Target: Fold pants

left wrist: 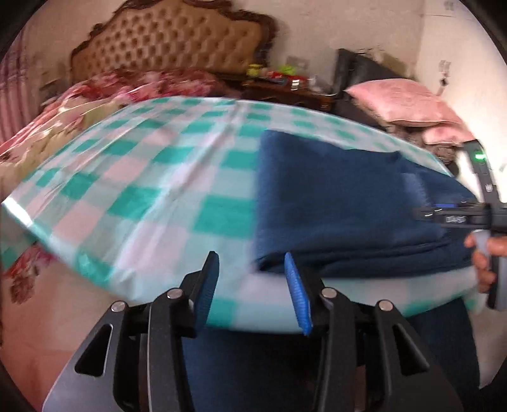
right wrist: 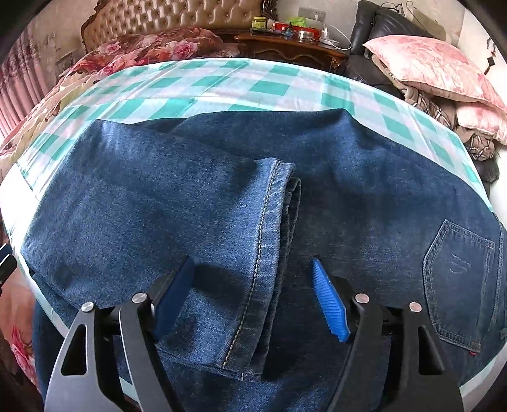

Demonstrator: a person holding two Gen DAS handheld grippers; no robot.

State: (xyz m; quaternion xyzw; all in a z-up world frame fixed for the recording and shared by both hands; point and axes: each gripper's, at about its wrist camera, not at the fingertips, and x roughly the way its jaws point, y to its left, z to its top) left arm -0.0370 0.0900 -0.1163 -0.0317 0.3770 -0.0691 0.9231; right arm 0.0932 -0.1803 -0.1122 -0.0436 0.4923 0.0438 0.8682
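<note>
The jeans (right wrist: 221, 196) lie on the checked cloth (right wrist: 269, 85), leg hems folded back onto the seat. My right claw (right wrist: 253, 294) gapes empty above the hem; my left claw (left wrist: 252, 285), half-open, holds nothing. Next, I reckon: grip the fold edge, double again.

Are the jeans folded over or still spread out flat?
Folded over: on the jeans, the stitched leg hem lies on top near the back pocket, over the checked cloth.

A tufted headboard (right wrist: 177, 16) stands against a pale wall (left wrist: 348, 28), beside a dark wooden nightstand (right wrist: 285, 47) and pink curtains (right wrist: 16, 92).
</note>
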